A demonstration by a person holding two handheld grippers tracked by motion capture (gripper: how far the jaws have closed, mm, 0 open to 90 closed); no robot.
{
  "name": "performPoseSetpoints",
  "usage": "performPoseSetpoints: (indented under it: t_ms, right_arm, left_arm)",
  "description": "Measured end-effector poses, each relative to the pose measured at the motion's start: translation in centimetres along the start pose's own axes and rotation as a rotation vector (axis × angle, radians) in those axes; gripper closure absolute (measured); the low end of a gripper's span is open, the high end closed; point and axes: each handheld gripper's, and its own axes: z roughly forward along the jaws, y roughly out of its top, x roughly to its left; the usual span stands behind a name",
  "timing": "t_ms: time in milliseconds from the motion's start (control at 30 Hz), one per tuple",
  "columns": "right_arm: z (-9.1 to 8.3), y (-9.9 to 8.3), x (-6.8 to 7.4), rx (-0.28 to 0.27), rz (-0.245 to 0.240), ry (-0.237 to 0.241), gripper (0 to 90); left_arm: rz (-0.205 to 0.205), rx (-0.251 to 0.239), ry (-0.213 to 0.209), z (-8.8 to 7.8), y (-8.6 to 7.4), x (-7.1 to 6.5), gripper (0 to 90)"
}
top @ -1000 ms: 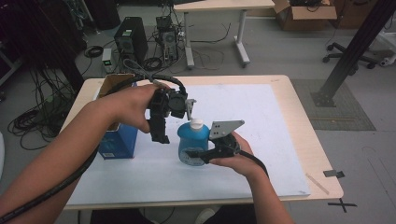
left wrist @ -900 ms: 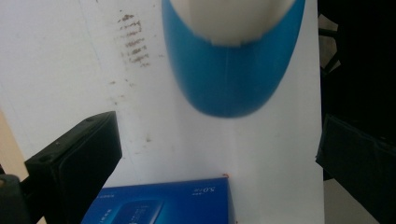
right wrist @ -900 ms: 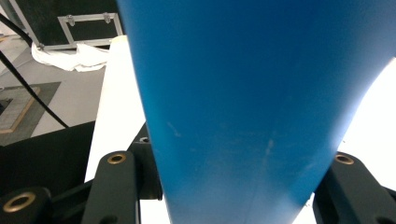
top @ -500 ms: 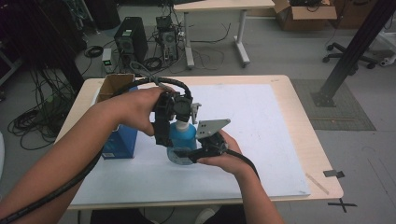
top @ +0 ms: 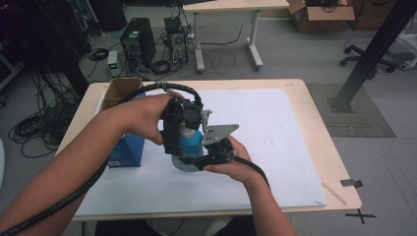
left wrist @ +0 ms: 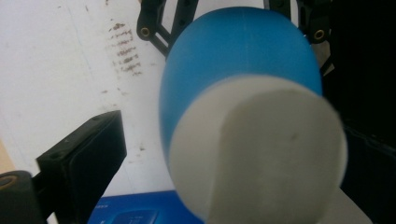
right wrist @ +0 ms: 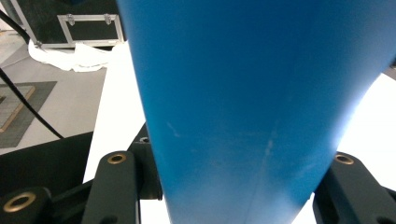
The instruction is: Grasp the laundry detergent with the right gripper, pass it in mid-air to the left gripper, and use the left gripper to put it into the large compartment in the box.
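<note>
Blue bottle (top: 189,147) over white sheet (top: 275,128) mid-table, just right of blue box (top: 125,150), right gripper (top: 194,160) clamped on its base, left gripper (top: 179,130) above it, jaws just closing around white cap (left wrist: 261,154), contact unclear.

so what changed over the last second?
The right gripper carried the blue bottle leftward, under the left gripper. The left jaws have just been closing around the white cap; contact can't be confirmed. Unchanged: the right grip on the bottle, and the blue box on the table.
</note>
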Motion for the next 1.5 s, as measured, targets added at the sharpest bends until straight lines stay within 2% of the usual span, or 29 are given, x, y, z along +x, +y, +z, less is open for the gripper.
performPoseSetpoints:
  t_ms: [467,1033,1500]
  right_arm:
    - [-0.1,0.3,0.0,-0.001,0.005,-0.006,45.5]
    - [-0.3,0.5,0.1,-0.009,0.003,-0.010,45.5]
    - [-0.4,0.6,0.1,-0.012,-0.005,-0.015,45.5]
  left_arm:
    - [0.003,0.013,-0.004,0.3,0.4,0.1,13.4]
    - [-0.011,0.027,-0.011,0.3,0.9,0.1,23.0]
    - [-0.003,0.041,0.005,0.2,1.2,0.0,27.8]
